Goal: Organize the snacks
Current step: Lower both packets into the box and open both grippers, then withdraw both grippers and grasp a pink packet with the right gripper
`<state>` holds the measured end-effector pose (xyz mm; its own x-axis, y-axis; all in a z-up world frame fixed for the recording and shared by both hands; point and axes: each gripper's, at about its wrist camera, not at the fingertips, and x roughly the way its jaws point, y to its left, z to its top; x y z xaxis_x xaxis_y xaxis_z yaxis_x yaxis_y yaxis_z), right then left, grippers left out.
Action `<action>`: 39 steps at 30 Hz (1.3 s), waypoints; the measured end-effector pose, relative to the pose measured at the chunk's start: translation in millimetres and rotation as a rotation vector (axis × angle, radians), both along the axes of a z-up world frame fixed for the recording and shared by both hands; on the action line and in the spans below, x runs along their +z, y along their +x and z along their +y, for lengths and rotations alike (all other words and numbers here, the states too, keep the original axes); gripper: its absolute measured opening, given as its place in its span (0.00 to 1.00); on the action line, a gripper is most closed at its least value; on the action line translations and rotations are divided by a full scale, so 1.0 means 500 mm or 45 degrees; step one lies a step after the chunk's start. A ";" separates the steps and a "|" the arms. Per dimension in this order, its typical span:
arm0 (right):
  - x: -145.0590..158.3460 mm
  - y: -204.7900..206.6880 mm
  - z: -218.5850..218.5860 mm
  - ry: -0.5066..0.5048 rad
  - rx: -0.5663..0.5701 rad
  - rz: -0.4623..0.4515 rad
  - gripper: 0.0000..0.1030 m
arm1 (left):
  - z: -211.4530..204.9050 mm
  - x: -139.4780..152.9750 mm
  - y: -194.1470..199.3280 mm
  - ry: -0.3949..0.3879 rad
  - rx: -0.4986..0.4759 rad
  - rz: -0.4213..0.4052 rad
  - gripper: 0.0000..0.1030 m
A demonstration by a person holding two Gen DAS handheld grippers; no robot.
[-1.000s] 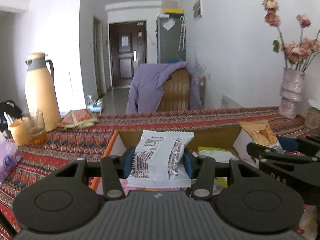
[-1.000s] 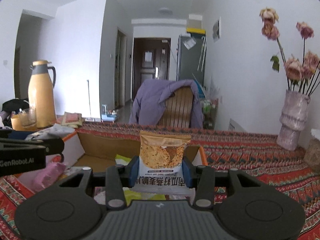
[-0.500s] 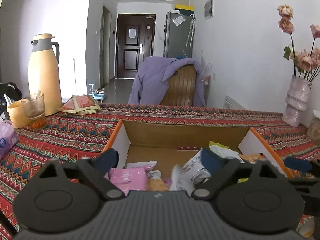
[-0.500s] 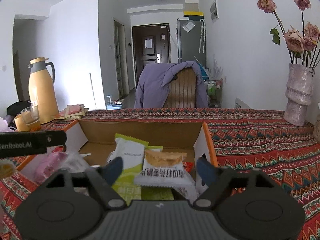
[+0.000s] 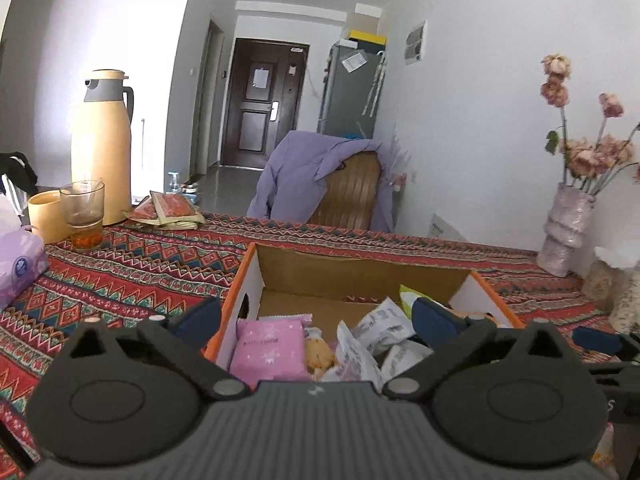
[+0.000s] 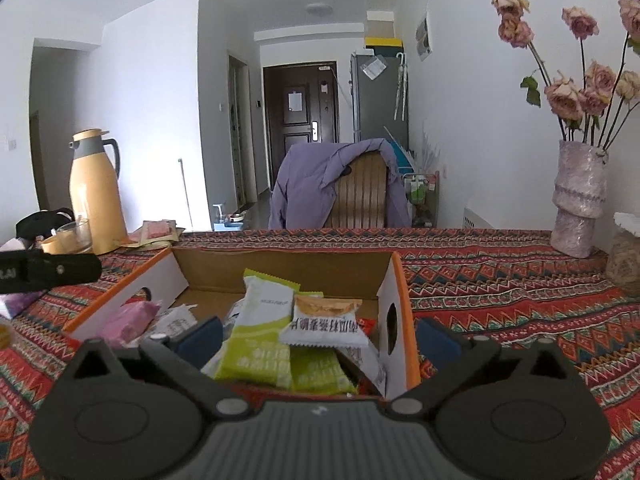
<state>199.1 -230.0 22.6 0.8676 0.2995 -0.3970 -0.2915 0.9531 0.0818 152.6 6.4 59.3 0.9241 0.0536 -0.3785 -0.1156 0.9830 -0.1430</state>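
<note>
Both packets that had been pinched a second earlier lay loose in the box (image 5: 244, 280): the white printed packet (image 5: 376, 330) had dropped from the left claw (image 5: 316, 320), and the orange-topped packet (image 6: 326, 320) from the right claw (image 6: 316, 334). The left claw's jaws stood fully spread with nothing gripped, its left finger outside the box's left wall. The right claw's jaws were just finishing their opening, straddling the box's right wall (image 6: 394, 320), and the pads touched nothing.

The box sat on the surface (image 5: 132, 264) toward its near edge, and it also held a pink packet (image 5: 268, 350) by its left wall and a green packet (image 6: 260, 336) beside the orange-topped one, which rested tilted across the green one.

By my reading, the step in hand was the release of a pair of snacks into the box, and that looked done. Next would likely be drawing both claws clear of the box walls and looking for any snacks left on the surface; none were plainly visible outside the box in either view. If tidying inside was intended, the leaning packets would need nudging flat.
</note>
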 end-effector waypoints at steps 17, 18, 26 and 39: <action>-0.071 -0.174 0.041 -0.052 0.159 0.123 1.00 | 0.026 -0.092 -0.179 0.043 -0.080 0.115 1.00; -0.079 -0.180 0.047 -0.053 0.176 0.145 1.00 | 0.028 -0.099 -0.186 0.046 -0.088 0.122 1.00; -0.115 -0.196 0.116 -0.115 0.283 0.246 1.00 | 0.066 -0.131 -0.215 0.032 -0.105 0.170 1.00; -0.144 -0.145 0.198 -0.188 0.269 0.329 0.88 | 0.084 -0.137 -0.225 0.009 -0.112 0.186 1.00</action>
<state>126.5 -130.9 -49.3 0.6583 0.3844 -0.6472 -0.4710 0.8810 0.0442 39.9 48.6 -9.1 0.8606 -0.0218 -0.5088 -0.0483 0.9911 -0.1241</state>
